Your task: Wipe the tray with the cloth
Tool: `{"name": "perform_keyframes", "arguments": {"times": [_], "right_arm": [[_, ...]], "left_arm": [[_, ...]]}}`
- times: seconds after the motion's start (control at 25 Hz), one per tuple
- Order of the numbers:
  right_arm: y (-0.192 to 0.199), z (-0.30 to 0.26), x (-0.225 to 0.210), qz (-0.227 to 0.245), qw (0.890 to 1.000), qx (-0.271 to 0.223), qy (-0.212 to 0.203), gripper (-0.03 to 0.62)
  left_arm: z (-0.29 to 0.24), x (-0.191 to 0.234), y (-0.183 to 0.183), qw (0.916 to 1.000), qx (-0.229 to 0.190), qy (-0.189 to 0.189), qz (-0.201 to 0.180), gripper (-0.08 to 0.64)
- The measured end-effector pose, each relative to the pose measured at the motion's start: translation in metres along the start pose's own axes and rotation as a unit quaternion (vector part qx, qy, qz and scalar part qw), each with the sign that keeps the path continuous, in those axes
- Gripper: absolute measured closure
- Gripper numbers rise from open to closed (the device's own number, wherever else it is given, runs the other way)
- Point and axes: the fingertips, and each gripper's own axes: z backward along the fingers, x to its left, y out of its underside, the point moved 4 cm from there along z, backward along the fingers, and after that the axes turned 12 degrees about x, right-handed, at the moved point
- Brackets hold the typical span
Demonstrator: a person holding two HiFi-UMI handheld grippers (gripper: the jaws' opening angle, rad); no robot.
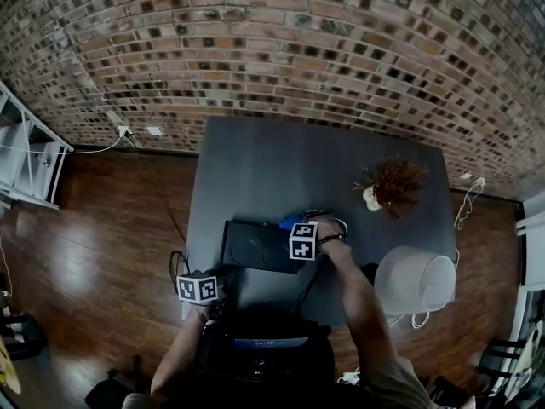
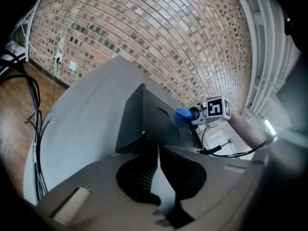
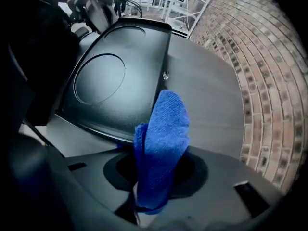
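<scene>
A black tray [image 1: 255,245] with a round recess lies on the grey table [image 1: 255,169] near its front edge. My left gripper [image 1: 204,290] is at the tray's near left corner; in the left gripper view its jaws [image 2: 158,153] are closed on the rim of the tray [image 2: 154,124]. My right gripper [image 1: 303,239] hovers over the tray's right end, shut on a blue cloth [image 1: 289,222]. In the right gripper view the cloth [image 3: 166,129] sticks up from the gripper [image 3: 153,186] and hangs just short of the edge of the tray [image 3: 115,76].
A dried plant in a small pot [image 1: 392,184] stands on the table's right side. A white lampshade [image 1: 415,279] sits at the near right corner. Cables [image 1: 324,220] run beside the tray. A white shelf [image 1: 30,156] stands on the wooden floor at left.
</scene>
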Motion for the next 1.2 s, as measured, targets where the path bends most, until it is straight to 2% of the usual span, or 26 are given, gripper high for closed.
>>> {"name": "perform_keyframes", "arguments": {"times": [0.12, 0.24, 0.36, 0.44, 0.52, 0.64, 0.84, 0.96, 1.08, 1.12, 1.2], "right_arm": [[0.006, 0.006, 0.023, -0.031, 0.999, -0.016, -0.038, 0.465], [0.009, 0.015, 0.060, -0.093, 0.992, -0.041, -0.076, 0.463], [-0.006, 0.030, 0.096, -0.179, 0.971, -0.098, -0.127, 0.463], [-0.029, 0.042, 0.119, -0.218, 0.951, -0.145, -0.163, 0.463], [-0.054, 0.048, 0.136, -0.248, 0.936, -0.172, -0.179, 0.463], [-0.065, 0.044, 0.143, -0.296, 0.924, -0.174, -0.166, 0.462], [-0.036, 0.037, 0.144, -0.357, 0.900, -0.195, -0.154, 0.459], [-0.009, 0.032, 0.109, -0.397, 0.890, -0.200, -0.099, 0.457], [0.004, 0.029, 0.046, -0.400, 0.893, -0.205, -0.020, 0.456], [0.004, 0.026, 0.025, -0.392, 0.898, -0.197, 0.000, 0.456], [-0.002, 0.013, -0.012, -0.361, 0.918, -0.163, 0.032, 0.456]], "left_arm": [[0.003, 0.010, -0.015, 0.9996, -0.006, -0.025, -0.009, 0.538], [-0.001, 0.026, -0.050, 0.9978, -0.007, -0.062, -0.024, 0.537], [-0.010, 0.033, -0.102, 0.9962, -0.017, -0.073, -0.043, 0.551], [-0.016, 0.030, -0.135, 0.9963, -0.031, -0.065, -0.047, 0.551], [-0.023, 0.024, -0.159, 0.9965, -0.041, -0.056, -0.046, 0.552], [-0.026, 0.014, -0.165, 0.9964, -0.045, -0.049, -0.052, 0.554], [-0.006, -0.006, -0.122, 0.9944, -0.051, -0.016, -0.091, 0.547], [0.005, -0.032, -0.090, 0.9874, -0.060, -0.011, -0.146, 0.547], [-0.003, -0.044, -0.063, 0.9803, -0.036, -0.034, -0.191, 0.545], [-0.009, -0.044, -0.057, 0.9795, -0.028, -0.041, -0.195, 0.543], [-0.018, -0.043, -0.051, 0.9788, -0.016, -0.057, -0.196, 0.543]]}}
